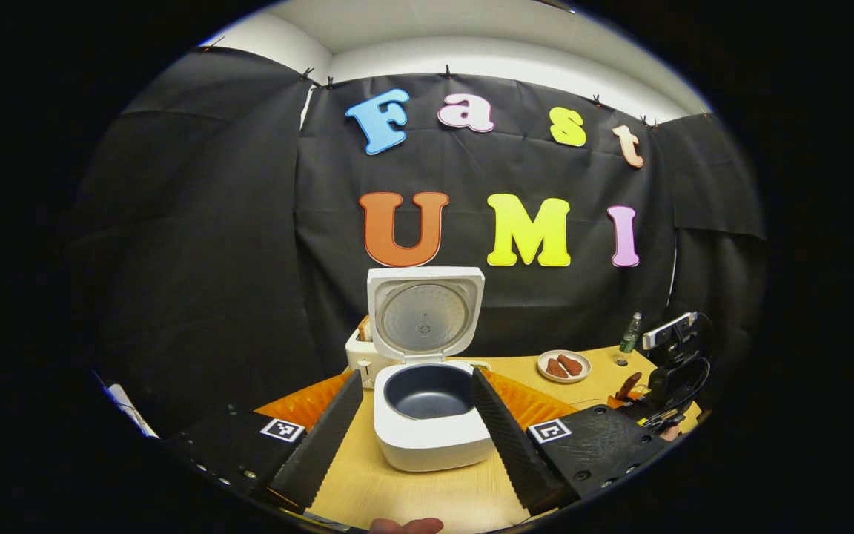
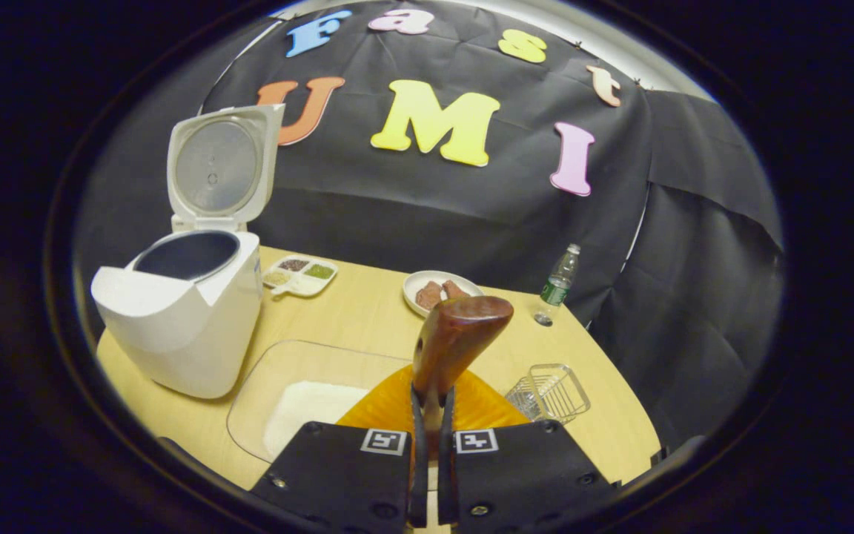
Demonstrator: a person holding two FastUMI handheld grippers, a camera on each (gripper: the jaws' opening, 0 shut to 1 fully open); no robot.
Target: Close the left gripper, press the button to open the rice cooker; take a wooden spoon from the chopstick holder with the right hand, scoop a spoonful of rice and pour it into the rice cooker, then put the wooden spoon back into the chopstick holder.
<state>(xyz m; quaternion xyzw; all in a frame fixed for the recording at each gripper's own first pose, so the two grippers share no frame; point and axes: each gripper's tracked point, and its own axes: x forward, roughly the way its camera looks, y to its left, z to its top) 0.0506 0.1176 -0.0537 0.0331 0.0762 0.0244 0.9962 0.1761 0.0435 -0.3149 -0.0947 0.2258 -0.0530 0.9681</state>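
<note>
Already the rice cooker (image 2: 179, 319) stood at the left with its lid (image 2: 219, 167) up and the inner pot bare, so step 1 looked done. Seen in the left gripper view, the left gripper (image 1: 416, 423) hung released, its 2 fingers spread to either side of the cooker, touching nothing. Just right of the cooker lay the clear tray of rice (image 2: 308, 404). Above it the right gripper (image 2: 427, 445) was clenched on the wooden spoon (image 2: 453, 341), bowl raised. Next, I judged, the bowl must dip left into the rice. Farther right sat the wire chopstick holder (image 2: 549, 393).

Each hand-held gripper (image 2: 431, 437) has black screwed plates bearing square black-and-white markers (image 2: 383, 442).
</note>
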